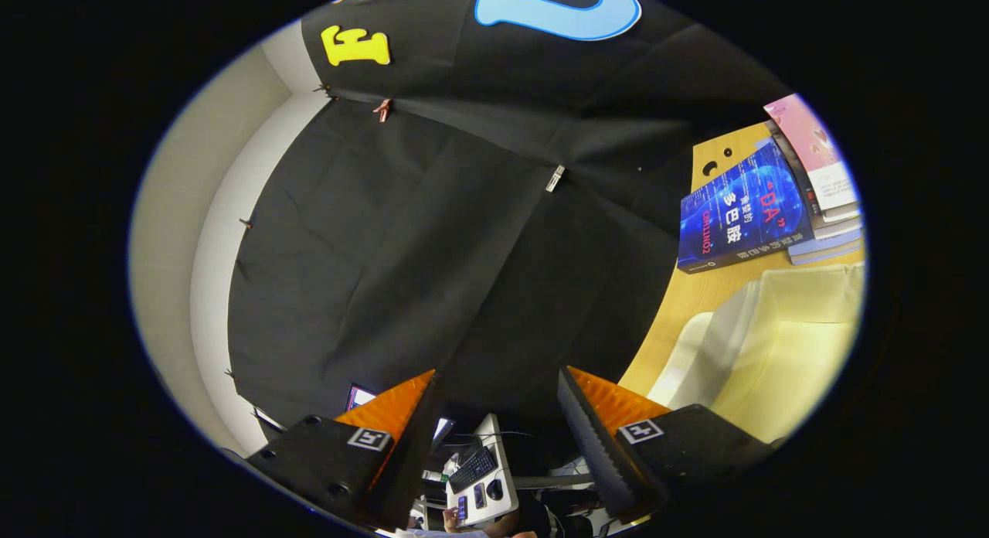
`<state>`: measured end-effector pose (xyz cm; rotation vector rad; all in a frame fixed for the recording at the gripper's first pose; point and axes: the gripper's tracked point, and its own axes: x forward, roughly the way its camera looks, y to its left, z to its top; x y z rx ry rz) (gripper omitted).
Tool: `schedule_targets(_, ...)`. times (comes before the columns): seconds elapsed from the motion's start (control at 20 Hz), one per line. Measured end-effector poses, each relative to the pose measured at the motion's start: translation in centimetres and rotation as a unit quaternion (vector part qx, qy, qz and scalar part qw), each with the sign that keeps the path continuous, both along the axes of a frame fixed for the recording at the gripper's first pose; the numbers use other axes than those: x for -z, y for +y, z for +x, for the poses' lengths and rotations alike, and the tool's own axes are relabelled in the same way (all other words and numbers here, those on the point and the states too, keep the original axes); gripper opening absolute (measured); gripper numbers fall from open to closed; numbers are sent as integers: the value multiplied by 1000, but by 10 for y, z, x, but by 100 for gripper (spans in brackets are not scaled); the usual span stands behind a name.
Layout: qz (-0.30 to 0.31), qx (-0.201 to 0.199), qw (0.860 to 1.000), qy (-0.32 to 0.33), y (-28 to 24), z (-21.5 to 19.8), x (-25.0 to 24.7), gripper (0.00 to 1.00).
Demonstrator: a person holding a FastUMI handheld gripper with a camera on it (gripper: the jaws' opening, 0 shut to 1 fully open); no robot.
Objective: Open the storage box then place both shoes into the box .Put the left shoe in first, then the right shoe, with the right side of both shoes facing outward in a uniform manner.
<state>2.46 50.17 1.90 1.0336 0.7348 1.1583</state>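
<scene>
Fingers of the tool (498, 414) stand spread apart with nothing between them, aimed at the booth's black cloth wall (433, 236). Out at three o'clock sits the storage box (773, 345), pale and translucent, on the wooden surface (695, 291), with a stack of books (780, 206) beyond it at two o'clock. No shoes spotted yet. Best bet now: swing toward the box, square up to its lid edge, and approach low.
</scene>
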Motion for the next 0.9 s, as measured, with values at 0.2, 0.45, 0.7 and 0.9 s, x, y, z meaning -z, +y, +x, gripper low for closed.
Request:
schedule_targets(0.2, 9, 33, 999, -7, -44, 0, -6, 95)
schedule_targets(0.45, -20, 101, 994, -38, -135, 6, 0, 96)
schedule_targets(0.7, -99, 183, 976, -62, -237, 4, 32, 96)
schedule_targets(0.9, -197, 239, 950, -50, -325, -11, 84, 96)
